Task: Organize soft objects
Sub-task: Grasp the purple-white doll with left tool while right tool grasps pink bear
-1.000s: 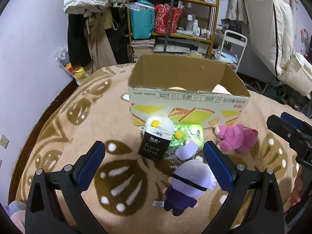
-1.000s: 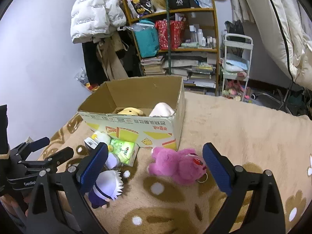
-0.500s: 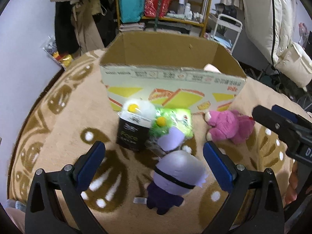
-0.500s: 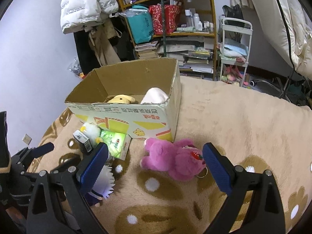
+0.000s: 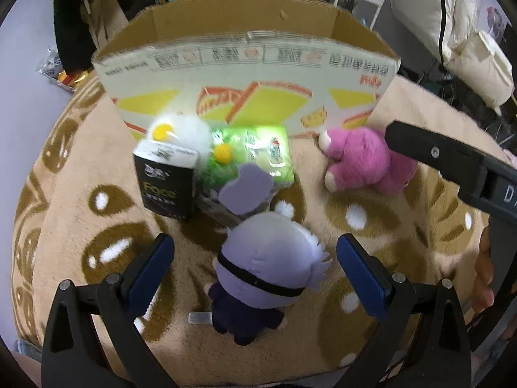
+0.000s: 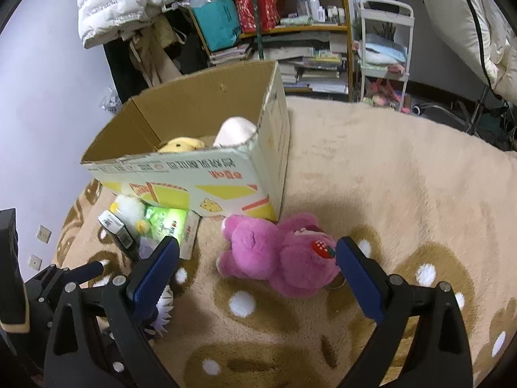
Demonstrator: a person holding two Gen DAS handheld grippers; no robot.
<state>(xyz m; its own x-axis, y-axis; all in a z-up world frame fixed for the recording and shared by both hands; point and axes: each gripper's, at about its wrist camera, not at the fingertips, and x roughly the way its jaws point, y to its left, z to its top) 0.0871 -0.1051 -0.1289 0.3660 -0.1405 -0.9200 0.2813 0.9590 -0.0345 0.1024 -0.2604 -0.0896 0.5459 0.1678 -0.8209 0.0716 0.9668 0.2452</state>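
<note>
A lilac-haired plush doll (image 5: 269, 265) in dark clothes lies on the beige rug, right between the open fingers of my left gripper (image 5: 255, 268). A pink plush bear (image 6: 278, 255) lies in front of the cardboard box (image 6: 206, 177); my right gripper (image 6: 257, 271) is open just over it, with its blue pads either side. In the left wrist view the pink bear (image 5: 362, 165) sits beside the cardboard box (image 5: 245, 74). A white fluffy toy (image 5: 181, 129), a black carton (image 5: 168, 181) and a green packet (image 5: 255, 152) cluster at the box front. Inside the box lie a yellow plush (image 6: 181, 144) and a white soft item (image 6: 234, 131).
The rug (image 6: 404, 177) stretches bare to the right of the box. Shelves (image 6: 274, 16) full of bags and books, hanging coats (image 6: 122, 0) and a white trolley (image 6: 384, 48) stand behind. The right gripper's black arm (image 5: 452, 161) crosses the left wrist view.
Both grippers have moved forward and down. The left now straddles the lilac-haired doll, and the right has closed in over the pink bear. Both stay open.
</note>
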